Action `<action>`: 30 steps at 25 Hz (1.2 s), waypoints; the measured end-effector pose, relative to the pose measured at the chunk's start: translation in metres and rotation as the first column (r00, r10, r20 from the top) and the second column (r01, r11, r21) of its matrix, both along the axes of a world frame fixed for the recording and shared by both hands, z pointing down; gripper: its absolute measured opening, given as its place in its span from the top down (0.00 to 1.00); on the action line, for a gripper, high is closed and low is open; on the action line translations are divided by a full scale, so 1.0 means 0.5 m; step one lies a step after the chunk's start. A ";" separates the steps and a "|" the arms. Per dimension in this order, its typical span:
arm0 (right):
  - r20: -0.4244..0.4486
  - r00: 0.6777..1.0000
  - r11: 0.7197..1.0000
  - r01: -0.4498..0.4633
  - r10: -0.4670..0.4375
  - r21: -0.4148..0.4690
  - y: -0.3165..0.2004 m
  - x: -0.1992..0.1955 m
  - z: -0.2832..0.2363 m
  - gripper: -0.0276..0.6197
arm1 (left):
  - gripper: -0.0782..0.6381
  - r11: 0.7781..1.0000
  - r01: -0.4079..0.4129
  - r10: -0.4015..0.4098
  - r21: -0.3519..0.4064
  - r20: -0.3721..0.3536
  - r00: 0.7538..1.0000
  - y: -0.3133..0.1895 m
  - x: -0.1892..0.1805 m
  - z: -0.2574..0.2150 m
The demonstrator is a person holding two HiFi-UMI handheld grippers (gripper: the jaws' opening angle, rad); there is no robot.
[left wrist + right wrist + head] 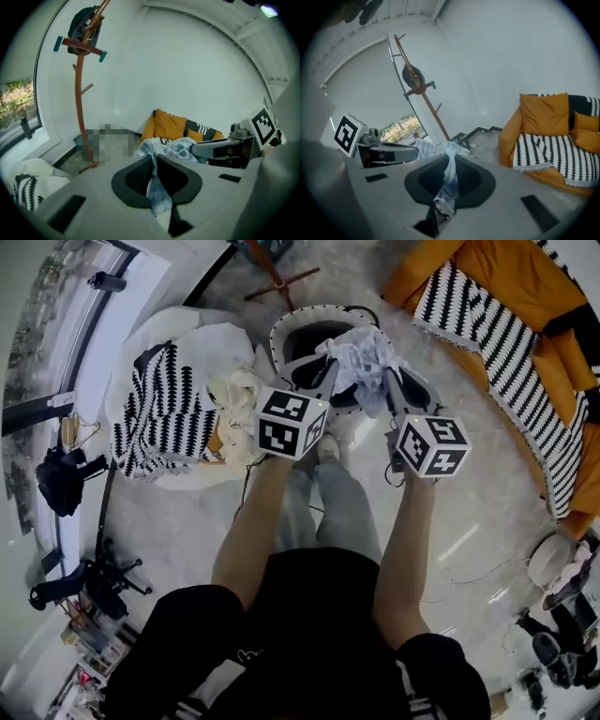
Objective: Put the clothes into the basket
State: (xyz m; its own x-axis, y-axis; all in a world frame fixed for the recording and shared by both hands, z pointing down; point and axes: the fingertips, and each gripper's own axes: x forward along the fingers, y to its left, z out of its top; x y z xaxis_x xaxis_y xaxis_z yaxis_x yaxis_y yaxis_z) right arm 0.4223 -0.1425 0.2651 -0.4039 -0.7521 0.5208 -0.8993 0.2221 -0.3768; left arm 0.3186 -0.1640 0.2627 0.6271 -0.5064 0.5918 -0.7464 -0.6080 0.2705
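Observation:
A pale blue-and-white garment (364,354) hangs bunched between my two grippers, just above a round dark basket with a black-and-white rim (281,326) on the floor. In the head view my left gripper (327,372) holds the garment's left side and my right gripper (390,381) its right side. My left gripper (154,160) has its jaws shut on a fold of the garment (169,147), seen in the left gripper view. Likewise my right gripper (451,158) is shut on the cloth (449,177), which trails down between its jaws.
A white pouffe carries a black-and-white striped throw (161,409) and a cream garment (234,390), left of the basket. An orange sofa (525,282) with a striped blanket (502,334) stands to the right. A wooden coat stand (82,98) is behind the basket. The person's legs (323,502) are below the grippers.

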 end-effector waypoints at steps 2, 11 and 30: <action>-0.002 1.000 0.999 0.009 -0.009 -0.045 0.002 -0.002 0.078 0.90 | 0.84 0.999 0.018 -0.018 -0.044 0.004 1.000 -0.003 -0.001 0.080; -0.005 1.000 0.985 0.011 -0.012 -0.171 -0.018 -0.049 0.432 0.90 | 0.84 0.966 0.138 -0.132 -0.220 0.045 0.990 -0.010 -0.044 0.440; -0.092 0.958 0.943 0.247 -0.273 -0.223 0.033 -0.319 0.552 0.92 | 0.79 0.800 0.525 -0.554 -0.290 -0.021 0.832 0.091 -0.380 0.555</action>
